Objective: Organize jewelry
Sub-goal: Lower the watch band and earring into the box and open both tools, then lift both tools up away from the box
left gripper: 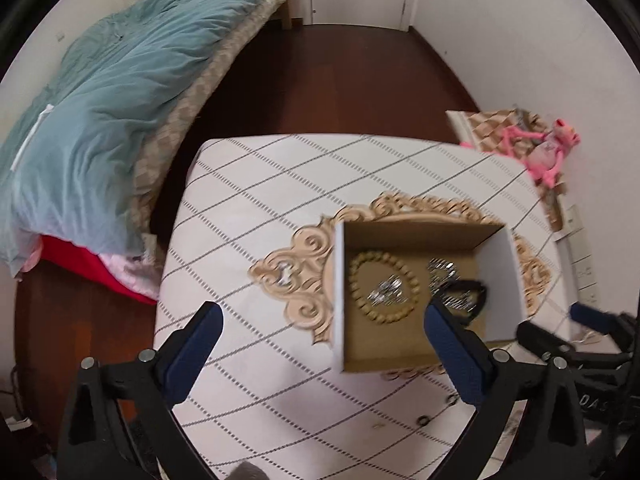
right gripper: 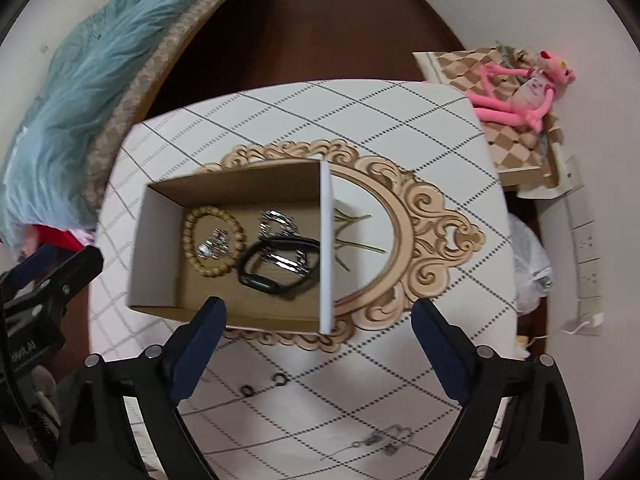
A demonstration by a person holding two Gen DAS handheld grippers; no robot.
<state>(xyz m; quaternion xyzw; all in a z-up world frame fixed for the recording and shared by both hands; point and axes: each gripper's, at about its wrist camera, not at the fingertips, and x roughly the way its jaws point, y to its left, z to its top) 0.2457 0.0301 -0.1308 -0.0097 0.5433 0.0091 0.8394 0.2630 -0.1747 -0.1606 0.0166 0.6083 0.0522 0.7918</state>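
An open cardboard box [right gripper: 160, 236] [left gripper: 339, 280] stands on the white patterned table [right gripper: 400, 120]. Inside lie a wooden bead bracelet [right gripper: 192, 224] [left gripper: 356, 280], silver jewelry pieces [right gripper: 276, 220] [left gripper: 386, 292] and a black band [right gripper: 276, 280] [left gripper: 476, 288]. Two small dark rings [right gripper: 262, 384] [left gripper: 423, 420] and a thin silver chain [right gripper: 384, 440] lie on the table in front of the box. My left gripper [left gripper: 322, 346] is open and empty over the box's near left side. My right gripper [right gripper: 316, 336] is open and empty above the box's near edge.
A bed with a teal duvet [left gripper: 112, 92] runs along the left. A pink plush toy [right gripper: 516, 88] lies on a checkered stand at the right. Wall sockets [right gripper: 588, 256] and a plastic bag [right gripper: 528, 264] are by the right wall. Dark wood floor lies beyond the table.
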